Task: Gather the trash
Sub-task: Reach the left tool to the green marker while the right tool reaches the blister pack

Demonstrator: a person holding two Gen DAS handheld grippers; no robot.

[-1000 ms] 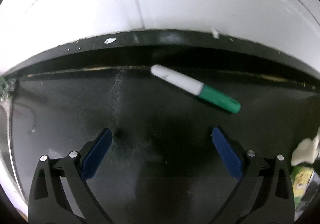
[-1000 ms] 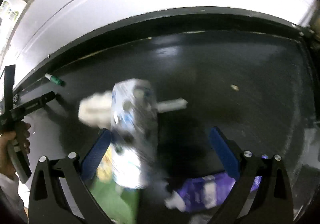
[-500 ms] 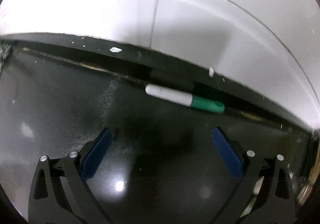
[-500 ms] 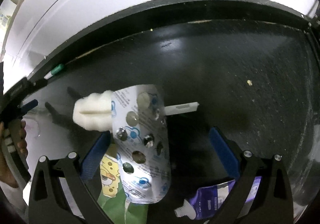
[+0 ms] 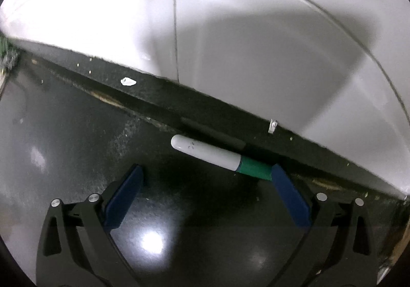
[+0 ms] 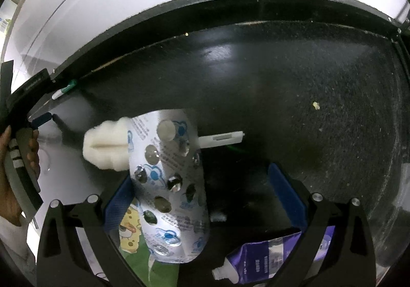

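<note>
Left wrist view: a short marker with a white rounded barrel and a green cap (image 5: 220, 158) lies on the glossy black worktop (image 5: 77, 138), close along the raised black back ledge (image 5: 205, 107) below the white tiled wall (image 5: 256, 43). White end points left, green cap right. The left hand-held gripper (image 5: 205, 184) hangs just short of it, its blue-padded fingers (image 5: 123, 197) spread wide with nothing between them. The right pad's tip overlaps the green cap end; whether they touch, cannot tell. A small white scrap (image 5: 127, 81) sits on the ledge, and a second white chip (image 5: 272, 126) further right.

Right wrist view: shows the rest of the litter, which the left camera misses. A silver blister pack with blue printing and punched-out pockets (image 6: 169, 184) stands between the wide-spread fingers of the right hand-held gripper (image 6: 202, 181), near its left pad; the jaws are not closed on it and contact is unclear. Behind the pack, a lumpy white foam piece (image 6: 105, 147) to the left and a flat white plastic test strip (image 6: 221, 138) to the right. Low in frame, a purple squeezed tube with a white nozzle (image 6: 261, 261) and a yellow-green cartoon wrapper (image 6: 130, 233). A pale crumb (image 6: 316, 105) lies on the worktop, well apart. At far left, the marker appears small by the ledge, with the left hand-held gripper and the person's hand (image 6: 10, 174) on its grip.
</note>
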